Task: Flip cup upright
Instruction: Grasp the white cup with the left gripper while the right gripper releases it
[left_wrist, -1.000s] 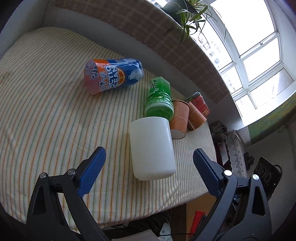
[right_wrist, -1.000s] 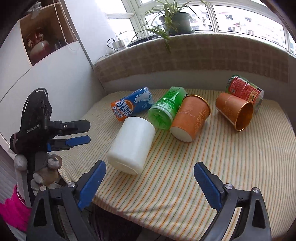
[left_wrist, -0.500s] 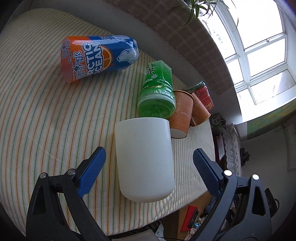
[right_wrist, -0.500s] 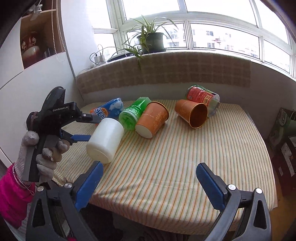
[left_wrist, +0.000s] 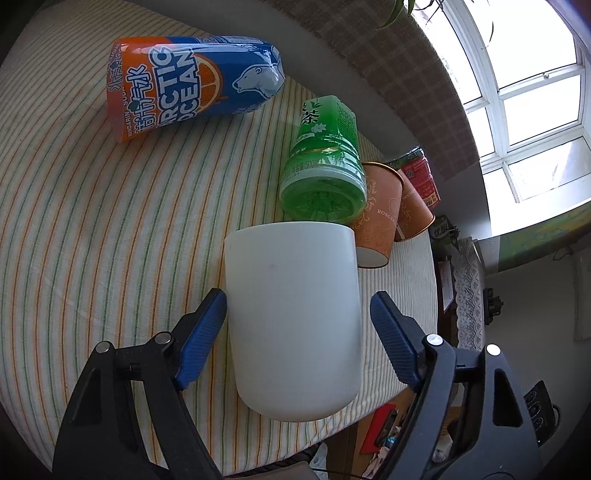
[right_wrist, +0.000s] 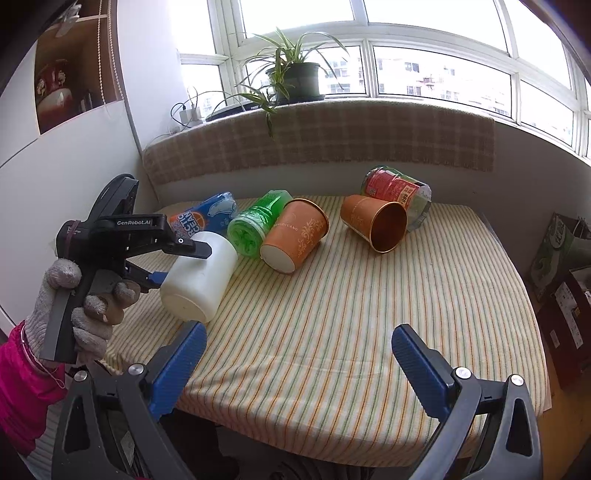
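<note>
A white cup (left_wrist: 293, 317) lies on its side on the striped tablecloth, its base toward the table's near edge. My left gripper (left_wrist: 297, 317) is open with its blue fingers on either side of the cup; the left finger touches the wall, the right one stands a little apart. From the right wrist view the cup (right_wrist: 199, 280) lies at the table's left edge with the left gripper (right_wrist: 177, 258) around it. My right gripper (right_wrist: 295, 354) is open and empty above the table's front edge.
A blue-orange Arctic Ocean can (left_wrist: 192, 81), a green bottle (left_wrist: 325, 166), two orange paper cups (right_wrist: 295, 236) (right_wrist: 375, 221) and a red can (right_wrist: 397, 192) lie on their sides behind the white cup. The striped table (right_wrist: 369, 314) ends near the cup's base.
My left gripper has moved forward until its fingers straddle the white cup and has narrowed around it. My right gripper has drawn back and up from the table.
</note>
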